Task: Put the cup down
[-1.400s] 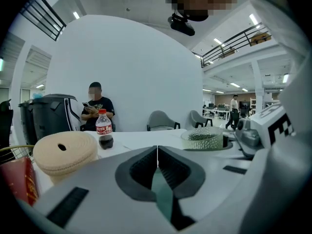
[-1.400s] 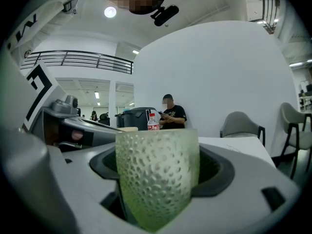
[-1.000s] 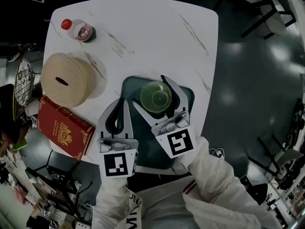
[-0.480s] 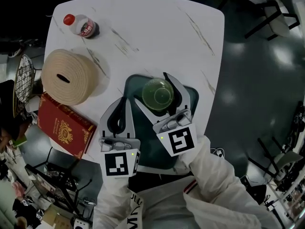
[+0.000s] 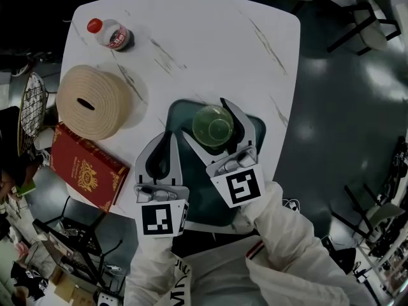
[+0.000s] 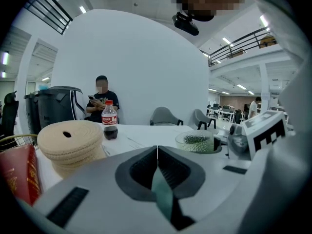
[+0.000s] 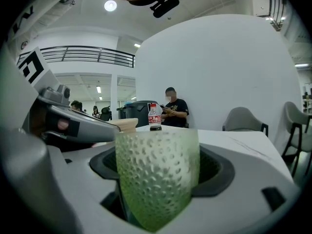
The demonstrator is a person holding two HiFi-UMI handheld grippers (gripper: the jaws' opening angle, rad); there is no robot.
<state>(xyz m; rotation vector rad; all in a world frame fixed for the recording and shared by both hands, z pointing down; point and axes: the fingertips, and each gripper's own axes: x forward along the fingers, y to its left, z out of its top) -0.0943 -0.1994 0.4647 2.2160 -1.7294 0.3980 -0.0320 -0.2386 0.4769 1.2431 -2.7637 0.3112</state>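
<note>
Your right tool (image 5: 205, 118) pinches the dimpled, translucent green cup (image 7: 157, 174) over the dark green tray (image 5: 252, 130) on the white marble bench (image 5: 210, 43). Touchdown? Can't tell. Left tool (image 6: 157, 150) is pressed together, empty. Release remains.
</note>
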